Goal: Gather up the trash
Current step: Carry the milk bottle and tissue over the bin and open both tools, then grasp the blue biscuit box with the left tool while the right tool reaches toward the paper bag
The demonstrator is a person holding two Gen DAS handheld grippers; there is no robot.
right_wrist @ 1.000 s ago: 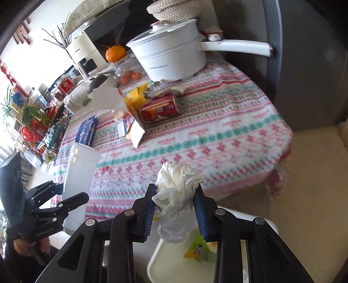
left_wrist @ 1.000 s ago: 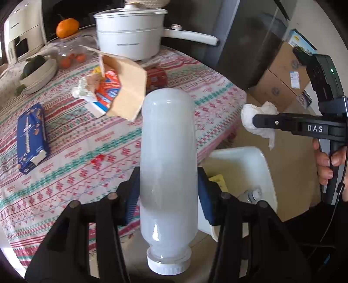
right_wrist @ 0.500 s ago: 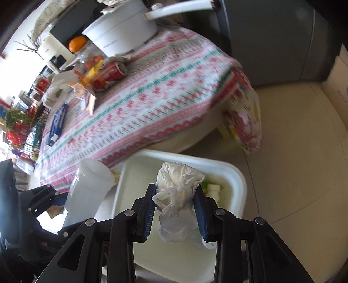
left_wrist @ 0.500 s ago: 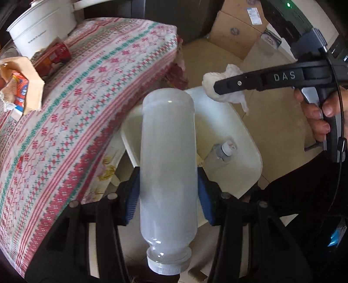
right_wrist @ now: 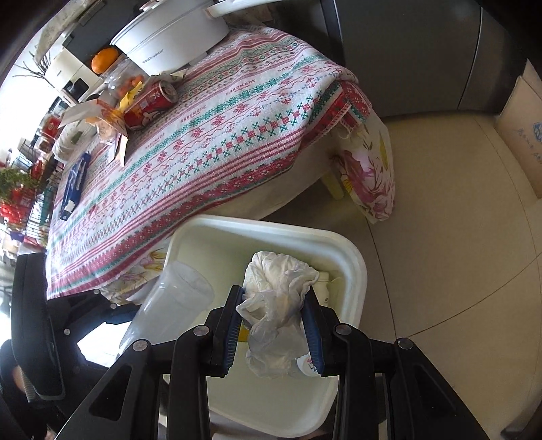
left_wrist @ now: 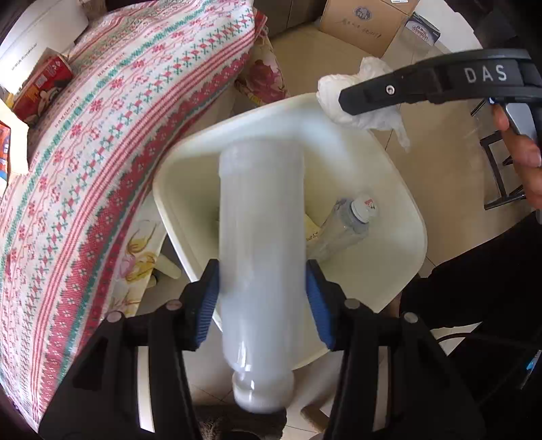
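Note:
A milky white plastic bottle (left_wrist: 261,254), cap toward the camera, stands blurred between the blue pads of my left gripper (left_wrist: 262,267), whose jaws are opening; it hangs over the white bin (left_wrist: 416,220). The same bottle (right_wrist: 172,298) shows at the bin's left rim in the right wrist view. My right gripper (right_wrist: 272,298) is shut on a crumpled white plastic wad (right_wrist: 274,304) above the bin (right_wrist: 355,264). A clear bottle (left_wrist: 345,226) lies inside the bin.
The table with a patterned cloth (left_wrist: 101,152) stands beside the bin. On it lie a red can (right_wrist: 152,101), torn paper packaging (right_wrist: 108,118), a blue box (right_wrist: 74,182) and a white pot (right_wrist: 169,30). Cardboard boxes (left_wrist: 366,23) sit on the floor beyond.
Both grippers have swung from over the table's edge to above the bin and tilted down. The white bottle is now blurred and sits a little lower between the left pads.

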